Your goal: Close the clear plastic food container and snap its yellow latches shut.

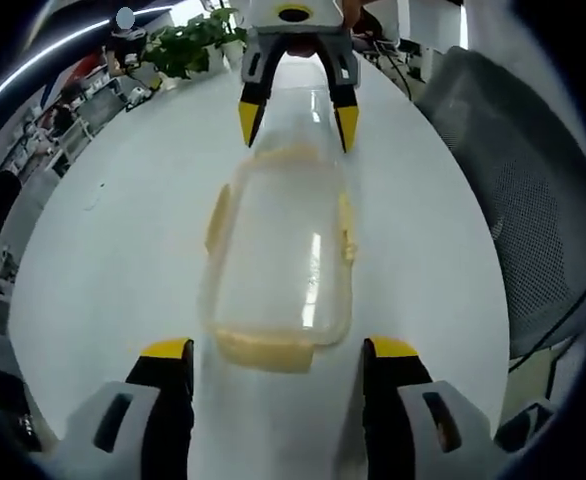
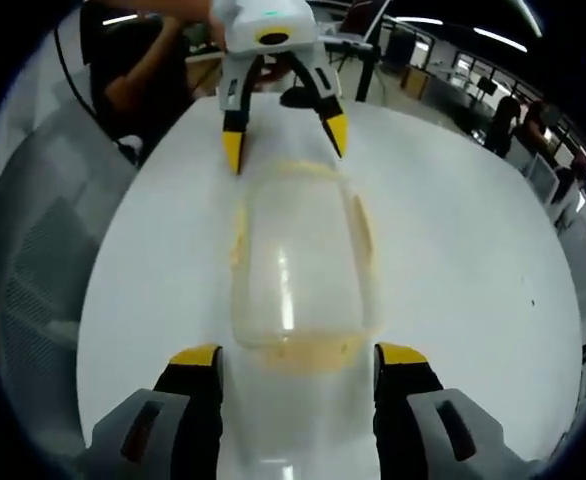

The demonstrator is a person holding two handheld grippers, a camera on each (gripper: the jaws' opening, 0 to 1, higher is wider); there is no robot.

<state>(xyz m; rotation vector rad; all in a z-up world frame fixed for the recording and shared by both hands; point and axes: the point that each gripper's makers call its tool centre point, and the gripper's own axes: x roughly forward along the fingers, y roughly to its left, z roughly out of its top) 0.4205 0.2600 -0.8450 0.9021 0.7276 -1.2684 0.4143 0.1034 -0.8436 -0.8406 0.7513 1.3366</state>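
The clear plastic food container point(image 1: 278, 260) lies lengthwise on the white table point(image 1: 113, 260) with its lid resting on top. Yellow latches show at its ends and sides, such as the near latch point(image 1: 268, 352) and a side latch point(image 1: 346, 228); whether they are snapped I cannot tell. My left gripper point(image 1: 280, 348) is open, its jaws either side of the container's near end. My right gripper point(image 1: 298, 122) faces it at the far end, also open. In the right gripper view the container point(image 2: 298, 265) lies between my right gripper point(image 2: 299, 354) and the left gripper point(image 2: 284, 140).
A grey mesh chair point(image 1: 513, 180) stands beside the table, also seen as the chair point(image 2: 33, 260) in the right gripper view. Potted plants point(image 1: 188, 45) sit at the table's far end. A person's arm point(image 2: 138, 90) is behind the left gripper. Office desks lie beyond.
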